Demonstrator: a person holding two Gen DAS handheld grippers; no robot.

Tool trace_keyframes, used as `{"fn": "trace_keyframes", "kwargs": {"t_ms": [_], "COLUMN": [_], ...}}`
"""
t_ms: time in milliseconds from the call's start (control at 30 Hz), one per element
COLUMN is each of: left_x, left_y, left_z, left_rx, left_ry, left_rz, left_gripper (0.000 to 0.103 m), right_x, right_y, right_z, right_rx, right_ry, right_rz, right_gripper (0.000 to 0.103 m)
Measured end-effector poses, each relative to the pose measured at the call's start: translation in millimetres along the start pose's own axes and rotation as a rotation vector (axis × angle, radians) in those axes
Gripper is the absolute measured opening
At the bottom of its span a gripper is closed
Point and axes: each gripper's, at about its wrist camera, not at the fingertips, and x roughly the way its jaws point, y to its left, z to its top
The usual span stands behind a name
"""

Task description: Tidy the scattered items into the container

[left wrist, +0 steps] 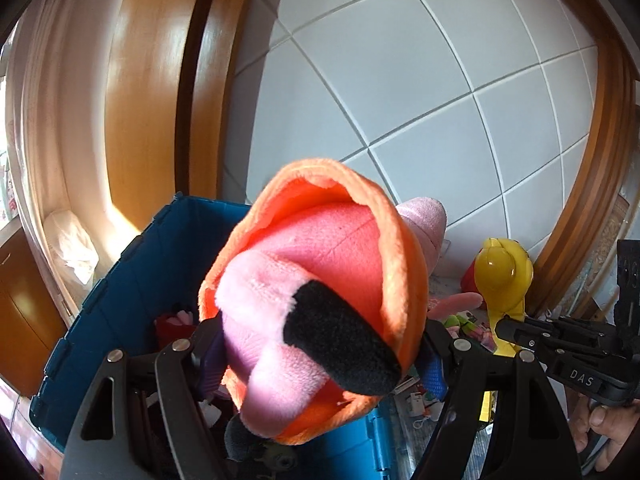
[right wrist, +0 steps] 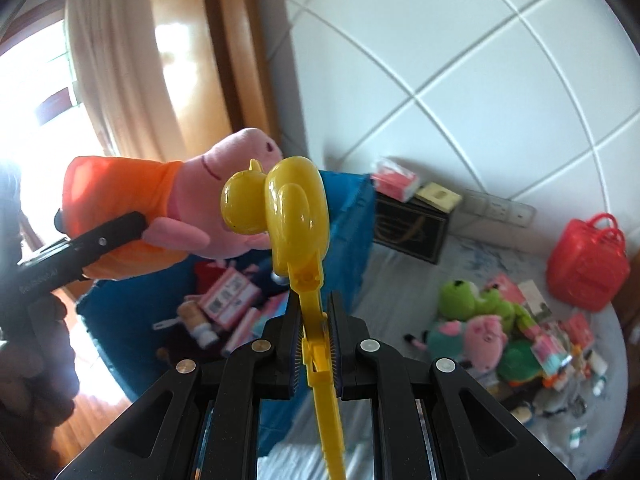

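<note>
The left tool (left wrist: 320,356) is squeezing a soft, light pig plush (left wrist: 316,280) by its body above the blue container (left wrist: 132,280); the right tool (right wrist: 316,344) is clamping a stiff, slippery yellow duck toy (right wrist: 280,204) by its thin handle beside it.

Plush pig (left wrist: 320,292) above bin (left wrist: 132,280), duck tongs (left wrist: 506,276) right of it

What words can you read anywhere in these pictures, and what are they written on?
"DAS": white letters on the right gripper, which holds the yellow duck tongs.
Lettering on the left gripper, which holds the pink pig plush: too blurred to read.
Print on the pink boxes in the blue bin: too small to read.
</note>
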Motion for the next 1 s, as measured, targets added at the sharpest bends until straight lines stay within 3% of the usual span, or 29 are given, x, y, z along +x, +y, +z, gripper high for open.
{"fn": "trace_keyframes", "kwargs": {"t_ms": [200, 567, 1000], "left_x": [1, 18, 61], "left_y": [40, 94, 139], "left_z": [1, 8, 29], "left_rx": [-0.036, -0.065, -0.06], "left_ry": [0.004, 0.01, 0.029], "left_rz": [0.057, 0.114, 0.151], "left_gripper": [0.076, 0.076, 0.076], "right_x": [22, 60, 121], "right_y": [44, 105, 128], "right_z": [17, 43, 60], "right_rx": [-0.042, -0.1, -0.12], "right_ry": [0.025, 0.074, 0.163], "right_rz": [0.103, 0.211, 0.252], "right_gripper": [0.012, 0.012, 0.012]}}
